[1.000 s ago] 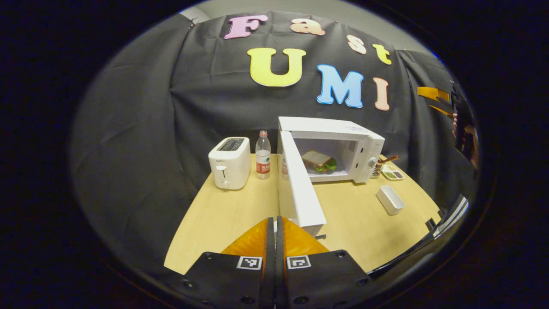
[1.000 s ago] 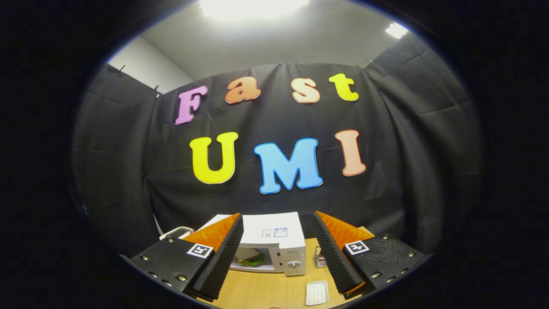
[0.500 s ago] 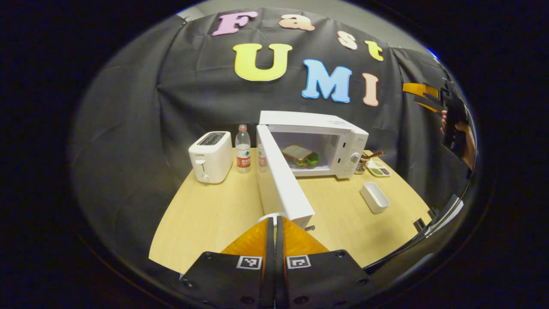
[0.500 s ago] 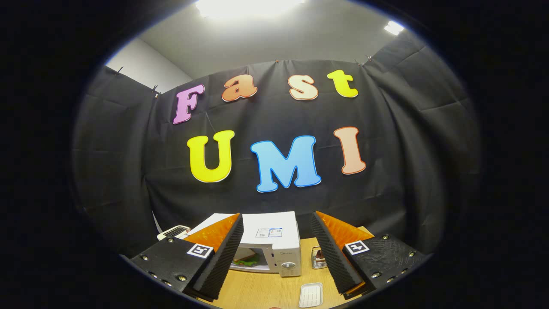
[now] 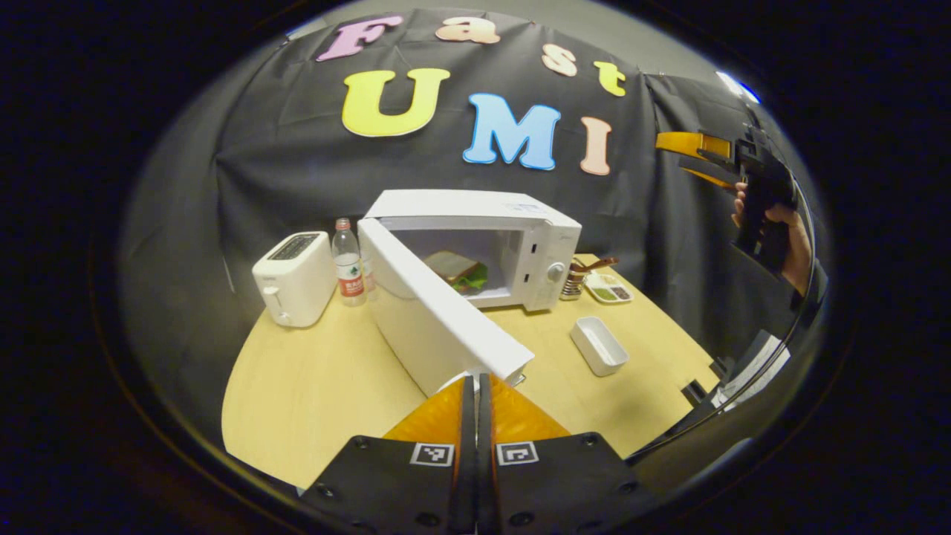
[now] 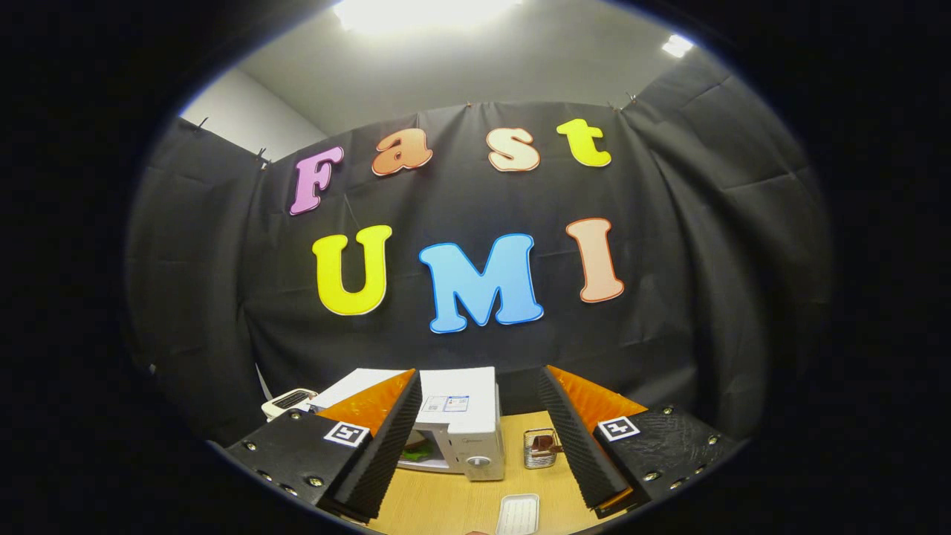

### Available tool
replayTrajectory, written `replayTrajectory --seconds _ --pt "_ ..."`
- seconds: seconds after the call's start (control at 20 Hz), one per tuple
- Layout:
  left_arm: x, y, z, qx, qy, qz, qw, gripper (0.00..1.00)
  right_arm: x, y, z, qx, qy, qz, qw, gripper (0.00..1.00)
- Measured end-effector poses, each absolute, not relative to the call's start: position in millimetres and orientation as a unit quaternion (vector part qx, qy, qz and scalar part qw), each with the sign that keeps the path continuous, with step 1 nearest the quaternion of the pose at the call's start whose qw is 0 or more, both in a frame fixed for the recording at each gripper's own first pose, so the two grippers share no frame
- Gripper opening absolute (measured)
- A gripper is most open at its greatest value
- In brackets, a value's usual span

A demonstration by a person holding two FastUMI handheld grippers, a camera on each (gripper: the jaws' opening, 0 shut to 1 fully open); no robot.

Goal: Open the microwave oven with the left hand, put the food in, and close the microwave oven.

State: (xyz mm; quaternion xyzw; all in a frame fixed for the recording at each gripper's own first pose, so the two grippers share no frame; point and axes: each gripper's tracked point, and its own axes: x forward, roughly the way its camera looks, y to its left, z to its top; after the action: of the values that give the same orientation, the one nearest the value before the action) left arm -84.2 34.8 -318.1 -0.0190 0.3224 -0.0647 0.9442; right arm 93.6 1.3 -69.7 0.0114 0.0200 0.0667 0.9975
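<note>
1. Sandwich [image 5: 457,271] lies inside the microwave [image 5: 475,249] cavity, well ahead of the left claw [image 5: 476,386], so the loading step looks done and closing is what remains.
2. Door [image 5: 438,316] stands swung out, its free edge just ahead of the left claw, whose fingers are pressed together with nothing between them; judged, they are placed to push the door shut.
3. Right claw [image 6: 479,416] hangs high above the worktop [image 6: 461,505], fingers wide apart and empty, probably kept clear of the door's swing.
4. Left gripper view adds the toaster [image 5: 293,279], bottle [image 5: 348,261], white tray [image 5: 599,345] and the hand [image 5: 780,230] holding the right claw, far to the right.
5. Right gripper view looks down on the microwave top, between its own fingers.
</note>
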Motion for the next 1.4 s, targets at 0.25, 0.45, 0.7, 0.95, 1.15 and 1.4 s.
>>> replayTrajectory --seconds 0.25,0.45,0.7,0.95,1.15,1.4 --pt "-44.9 -6.4 -325.9 -0.024 0.322 -0.108 0.940 0.07 97.4 -25.5 -72.4 0.009 0.020 0.054 0.998 0.96" --pt "-11.5 -37.9 -332.1 -0.011 0.317 -0.146 0.937 0.07 104.4 -47.3 -67.7 0.013 0.017 0.038 0.999 0.96" --pt "23.4 -63.9 -337.7 -0.009 0.314 -0.172 0.934 0.07 103.7 -75.6 -67.8 0.010 0.015 0.012 1.000 0.96" --pt "54.0 -73.8 -340.5 -0.003 0.313 -0.179 0.933 0.07 103.5 -98.1 -70.6 0.014 0.020 -0.010 1.000 0.96" --pt "76.7 -83.8 -343.4 0.001 0.308 -0.189 0.932 0.07 105.2 -109.1 -70.5 0.012 0.019 -0.021 1.000 0.96" --pt "103.1 -102.0 -347.3 0.016 0.301 -0.201 0.932 0.07 107.3 -126.1 -73.9 0.011 0.022 -0.036 0.999 0.96"
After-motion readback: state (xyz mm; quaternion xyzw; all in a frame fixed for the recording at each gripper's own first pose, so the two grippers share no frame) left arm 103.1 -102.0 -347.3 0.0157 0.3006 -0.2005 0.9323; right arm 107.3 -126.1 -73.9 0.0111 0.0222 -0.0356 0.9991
